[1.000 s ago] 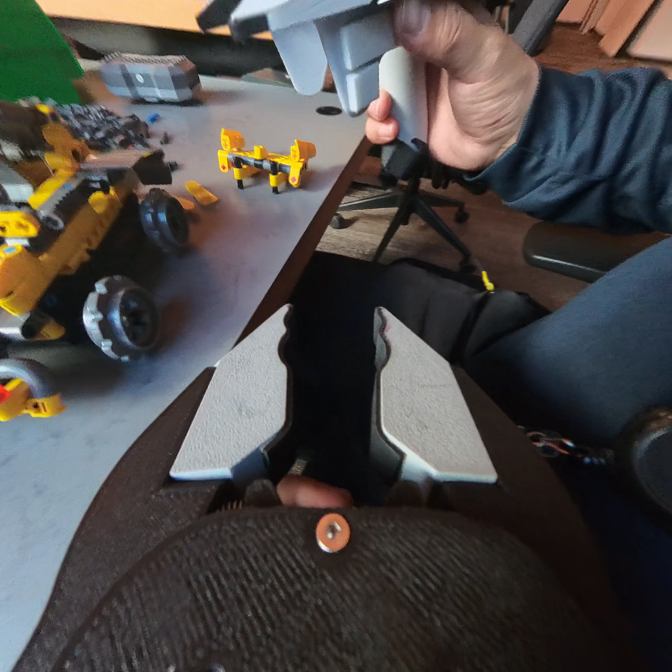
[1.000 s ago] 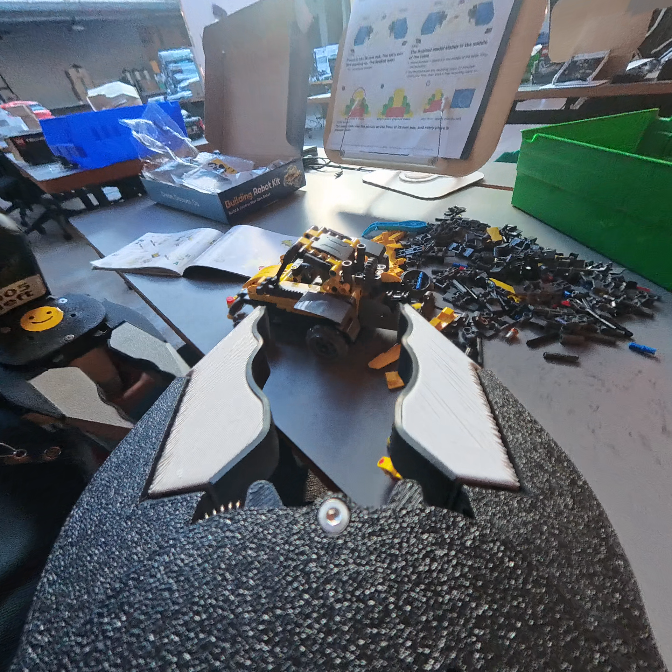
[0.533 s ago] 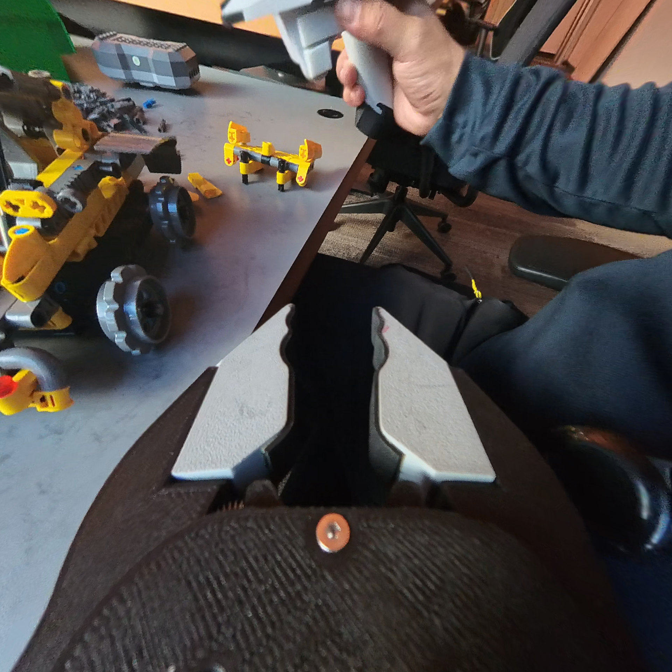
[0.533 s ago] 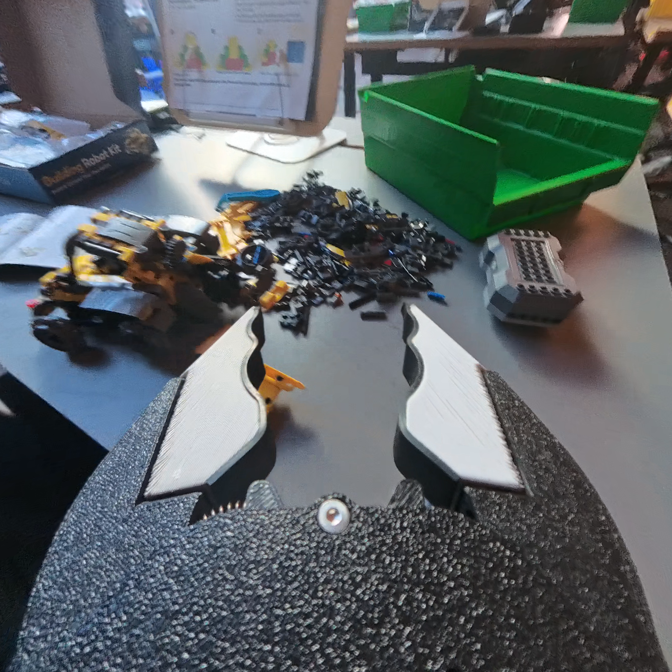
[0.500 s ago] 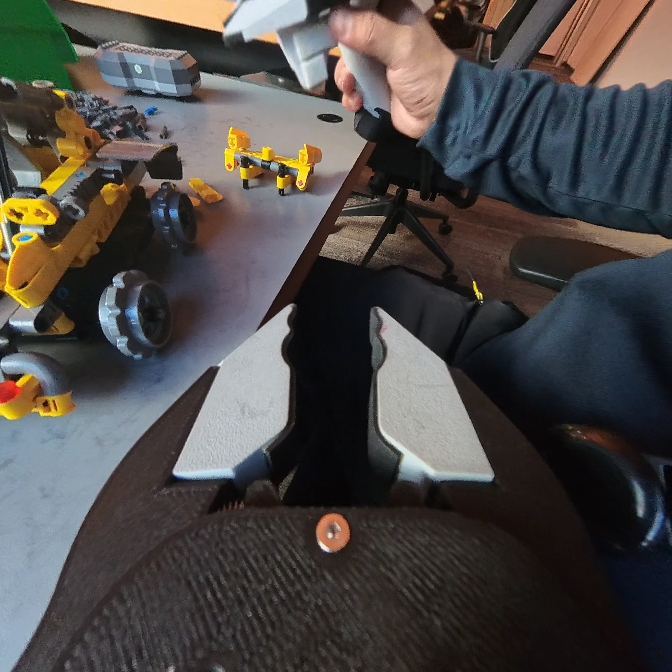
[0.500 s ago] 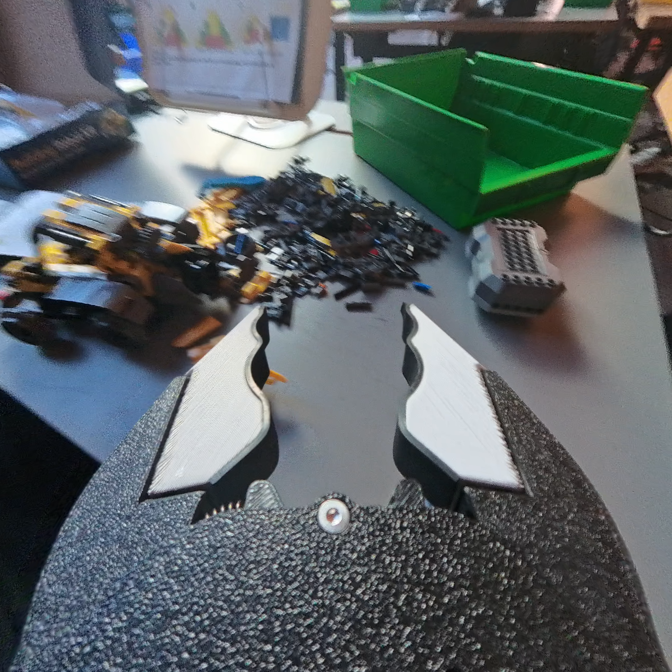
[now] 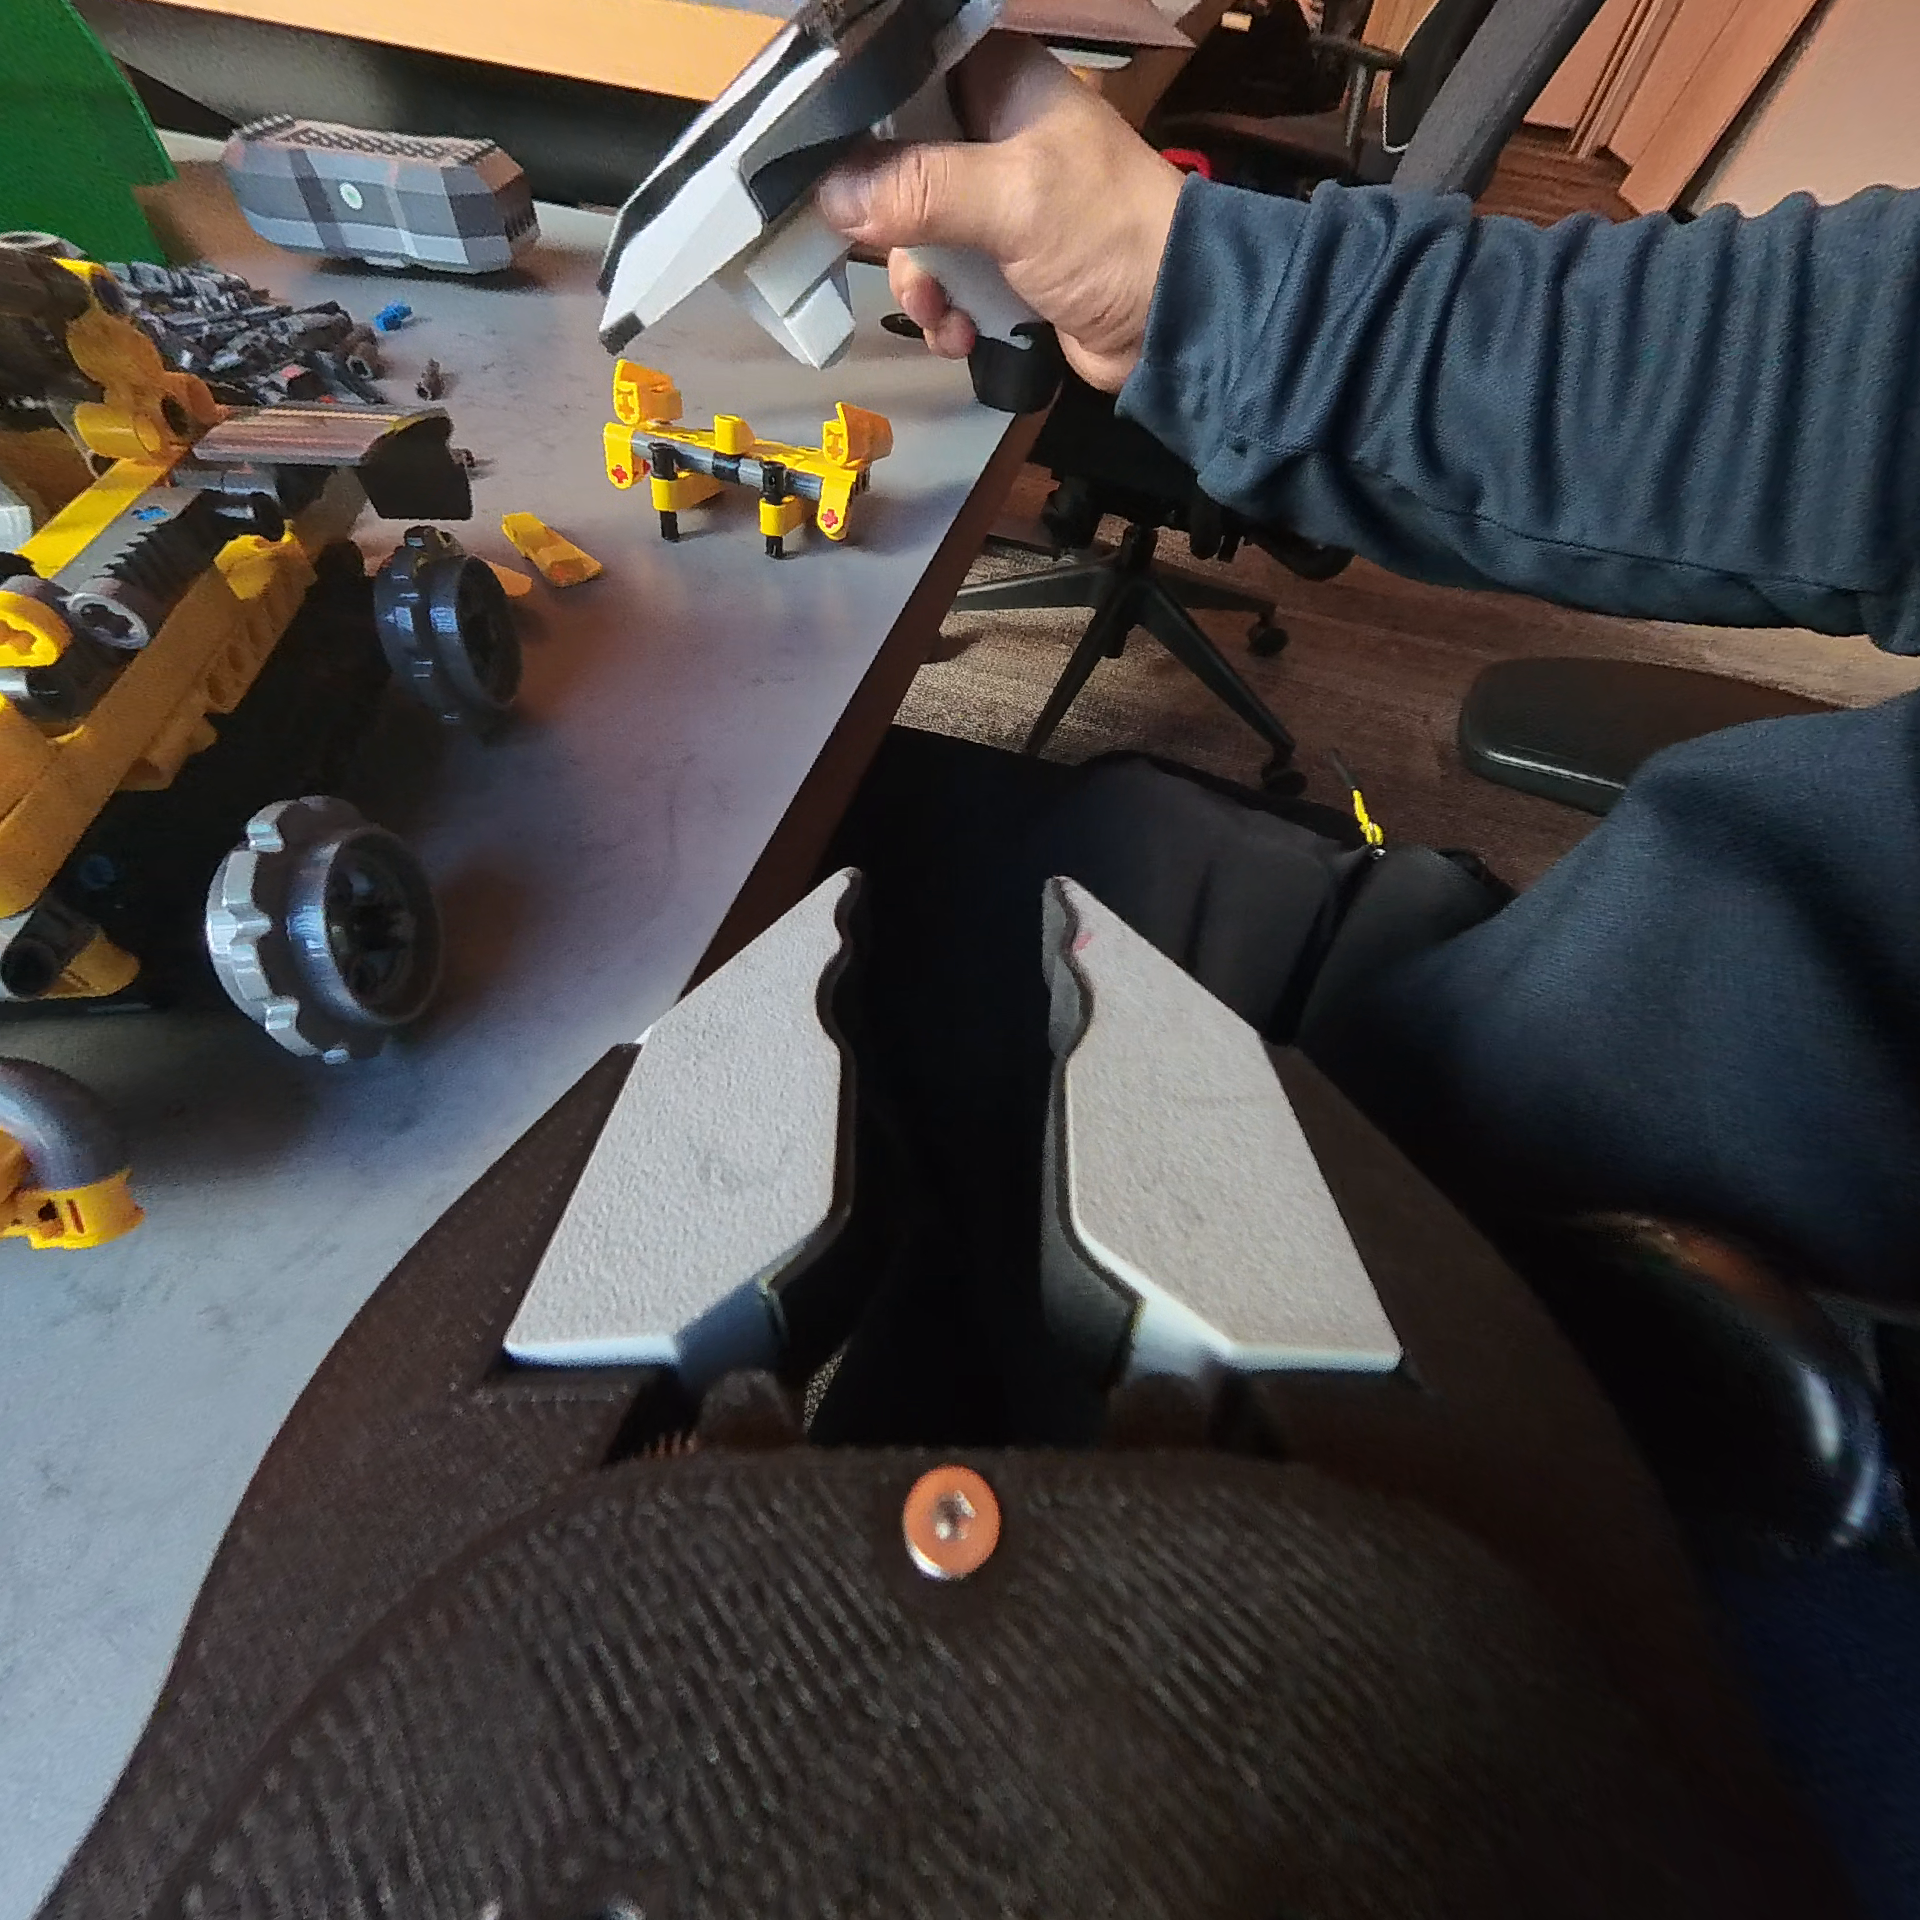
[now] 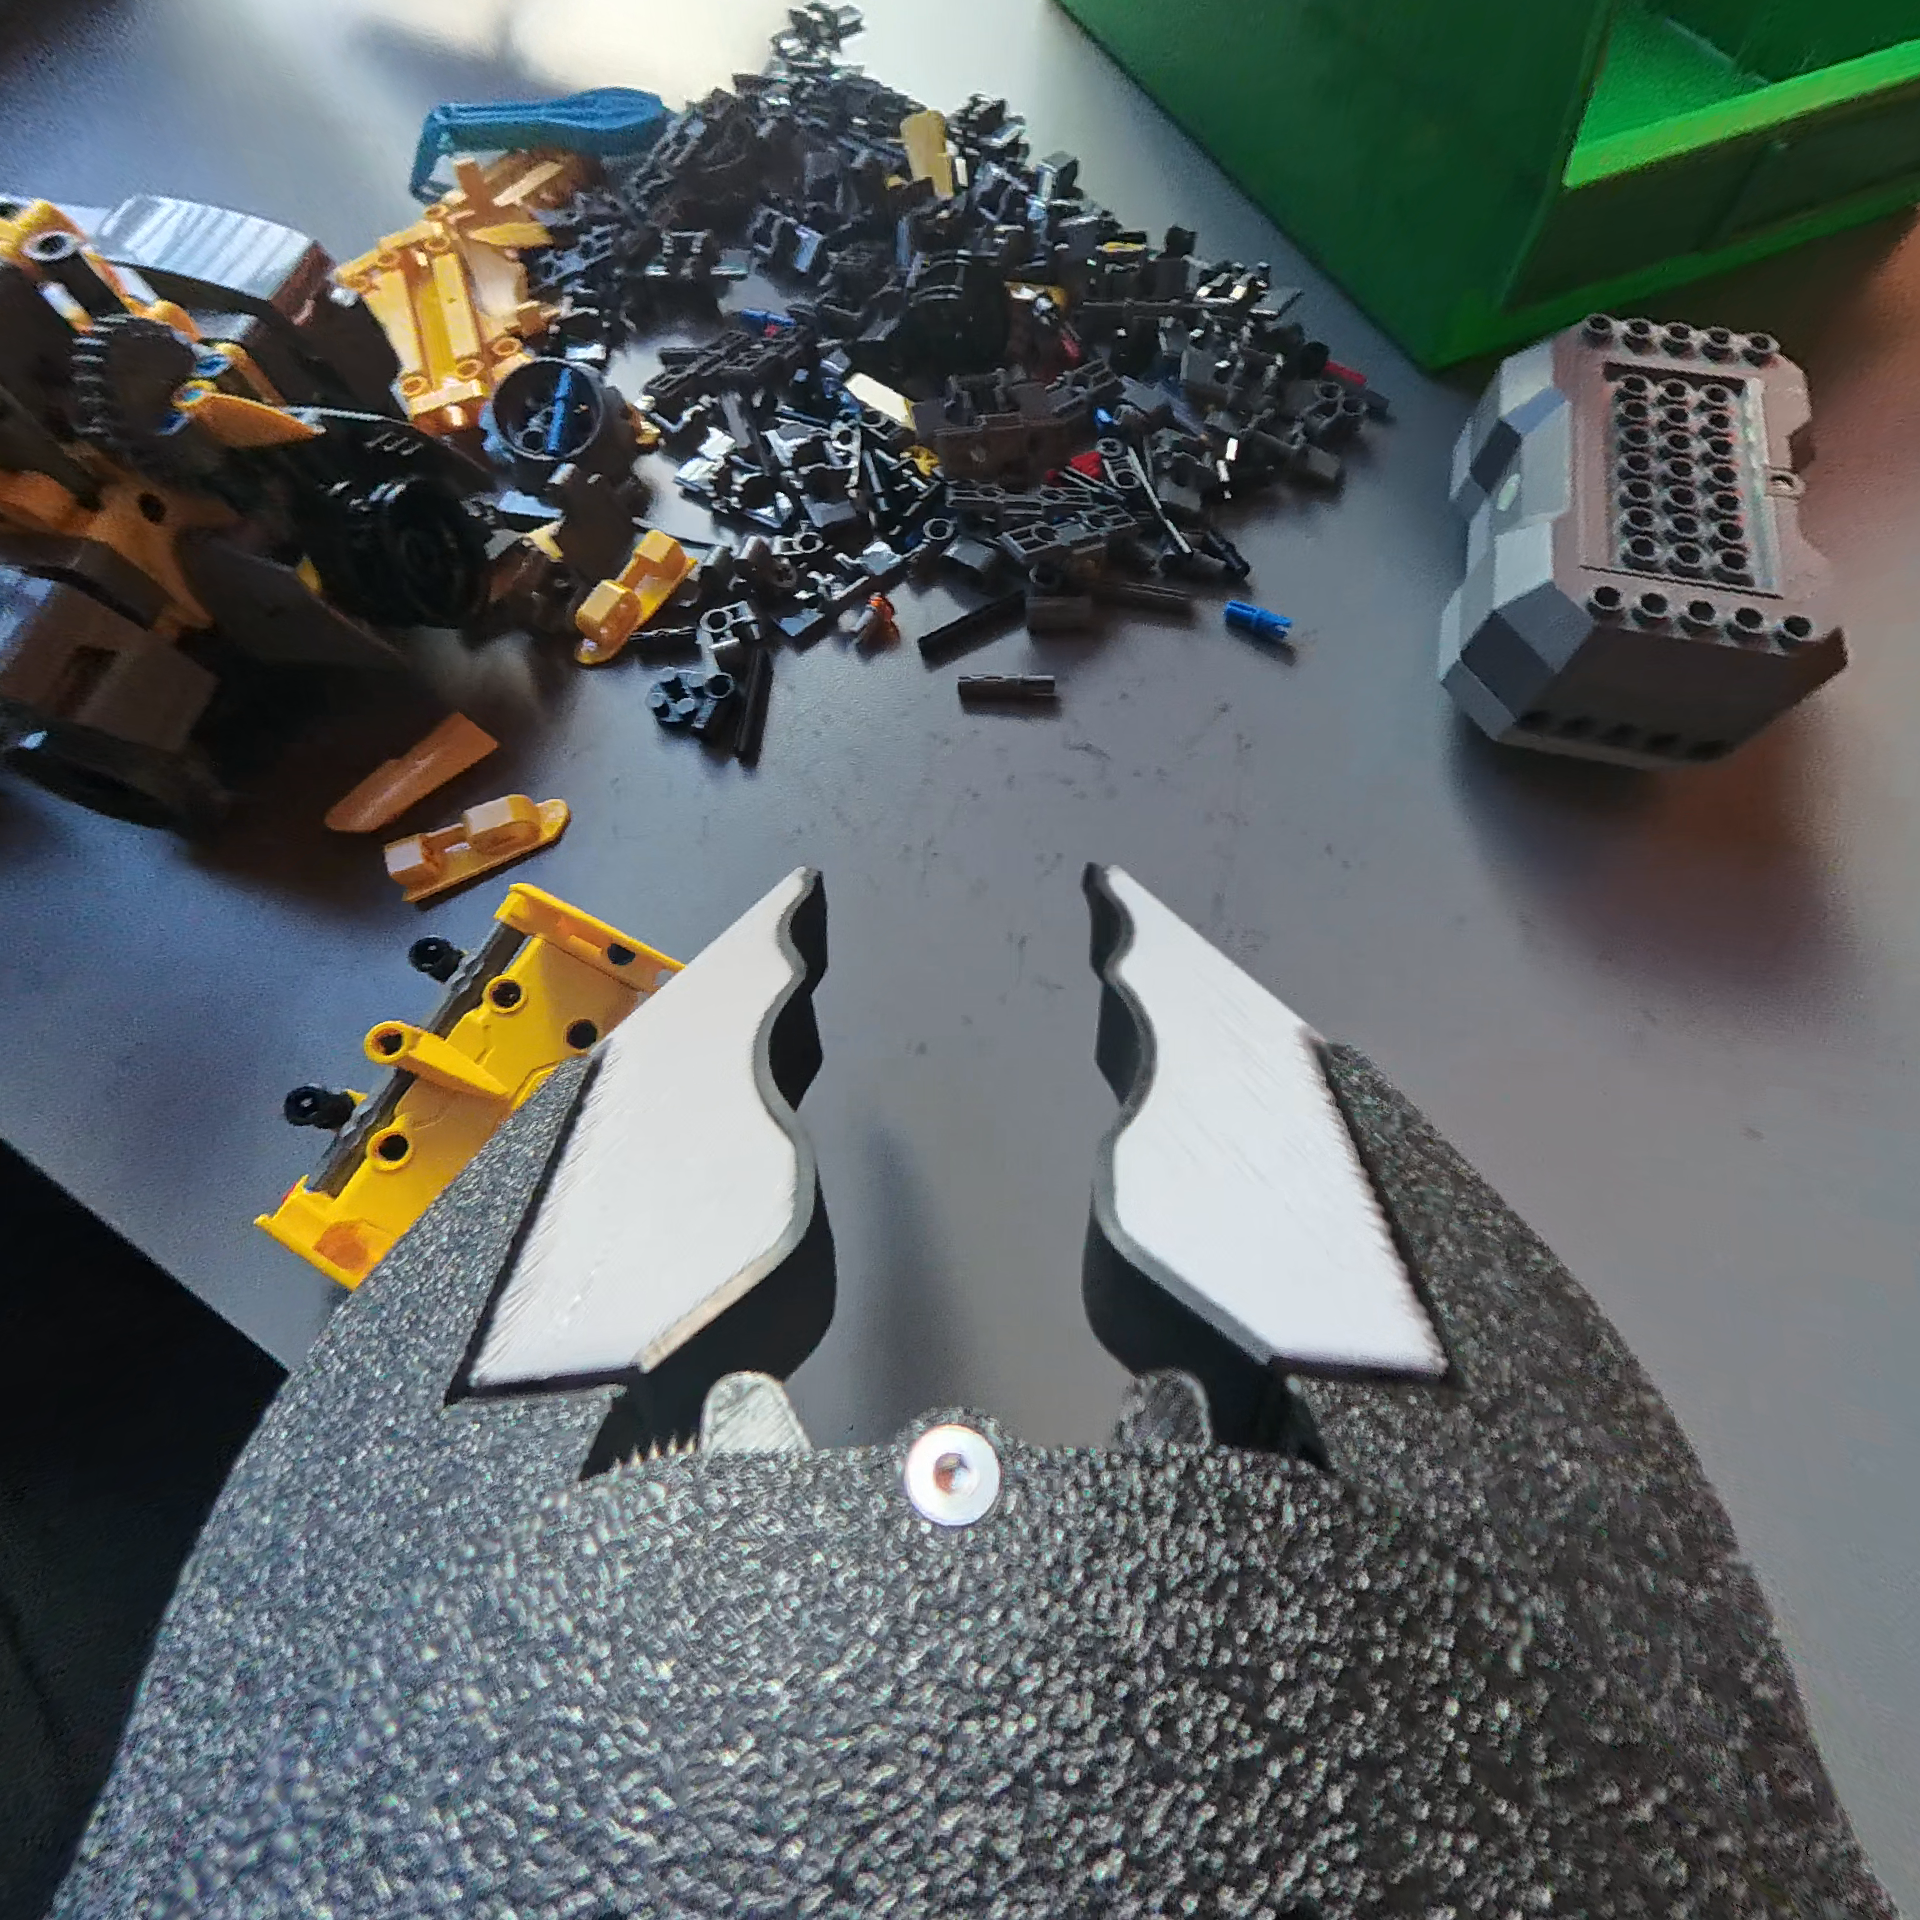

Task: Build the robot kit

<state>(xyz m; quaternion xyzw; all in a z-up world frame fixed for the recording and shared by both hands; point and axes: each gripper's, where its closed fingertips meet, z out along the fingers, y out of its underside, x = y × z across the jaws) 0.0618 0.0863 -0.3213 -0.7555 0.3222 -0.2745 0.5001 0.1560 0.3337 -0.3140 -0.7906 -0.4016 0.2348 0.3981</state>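
Surface [image 8: 1351, 1039]: matt grey laminate, scuffed. Beside it, glossy plastic bricks [image 8: 935, 395]. Fingers [image 8: 665, 1143]: matt, finely ridged.

Warm side light casts soft shadows on the table [image 8: 1351, 935]; wide-angle edges bend and far parts blur.

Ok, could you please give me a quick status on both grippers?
Left gripper open, empty, off the table edge. Right gripper open, empty, above the yellow axle assembly. Nothing between.
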